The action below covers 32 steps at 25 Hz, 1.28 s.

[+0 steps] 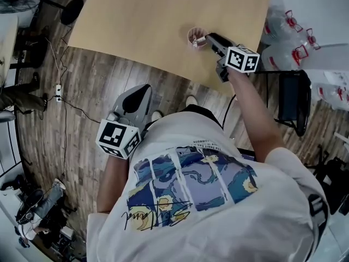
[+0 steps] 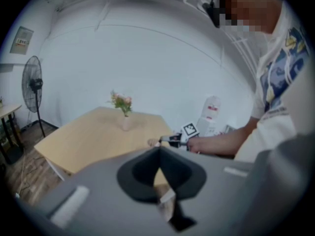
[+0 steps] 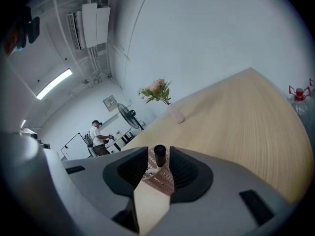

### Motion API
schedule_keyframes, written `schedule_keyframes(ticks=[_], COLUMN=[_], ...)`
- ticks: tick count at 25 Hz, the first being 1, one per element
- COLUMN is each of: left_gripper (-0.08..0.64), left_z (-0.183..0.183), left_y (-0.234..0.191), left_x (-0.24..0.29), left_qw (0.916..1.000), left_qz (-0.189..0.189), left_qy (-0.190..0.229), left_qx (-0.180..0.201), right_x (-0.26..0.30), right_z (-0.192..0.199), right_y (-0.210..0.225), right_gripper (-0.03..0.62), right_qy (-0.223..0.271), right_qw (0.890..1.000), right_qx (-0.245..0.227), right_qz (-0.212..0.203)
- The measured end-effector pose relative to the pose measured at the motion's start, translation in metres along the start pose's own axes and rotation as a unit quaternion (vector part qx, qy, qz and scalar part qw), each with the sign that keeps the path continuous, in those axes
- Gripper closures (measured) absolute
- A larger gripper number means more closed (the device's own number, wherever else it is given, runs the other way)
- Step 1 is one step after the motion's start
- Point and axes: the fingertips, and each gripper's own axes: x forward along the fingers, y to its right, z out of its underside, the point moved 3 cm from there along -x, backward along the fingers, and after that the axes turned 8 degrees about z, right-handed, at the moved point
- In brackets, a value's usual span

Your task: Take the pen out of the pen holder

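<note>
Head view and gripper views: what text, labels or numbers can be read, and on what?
None reads clearly.
T-shirt print line and script signature: too small.
Wall poster: blurred.
Right cube, left cube: square markers only, no letters.

The person wears a white short-sleeved T-shirt (image 1: 180, 141). Across it runs a printed picture (image 1: 191, 182) of panels with blue swirls and yellow patches. A black handwritten signature (image 1: 155, 218) sits under the panels and a line of small dark print above them. Pale shoes (image 1: 191, 100) show on the feet. The left gripper (image 1: 145, 88) and right gripper (image 1: 200, 40) have smooth grey bodies tapering to dark fingers (image 3: 129, 168). Each bears a white cube with black square markers, the left cube (image 1: 116, 138) and the right cube (image 1: 241, 59).
</note>
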Motion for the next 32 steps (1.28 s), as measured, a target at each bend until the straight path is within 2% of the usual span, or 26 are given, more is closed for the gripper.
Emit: schedule_keyframes(ticks=[6,17,32], left_gripper=[0.552,0.552,0.552], left_z=[-0.001,0.003,0.008], left_y=[-0.001,-0.005,-0.014], left_x=[0.0,-0.011,-0.031], left_qw=[1.0,0.9999,0.9991], left_qz=[-0.002,0.009,0.039], left_qy=[0.001,-0.005,0.011], left_qx=[0.003,0.008,0.011], right_x=[0.003,-0.004,-0.04], right_z=[-0.003,-0.013,-0.048], right_y=[0.0,-0.007,-0.025], right_gripper=[0.541,0.541,0.538], right_qy=[0.009,0.021,0.072], right_qw=[1.0,0.999,0.993], right_qx=[-0.003,-0.022,-0.053], right_qz=[0.009,0.028,0.071])
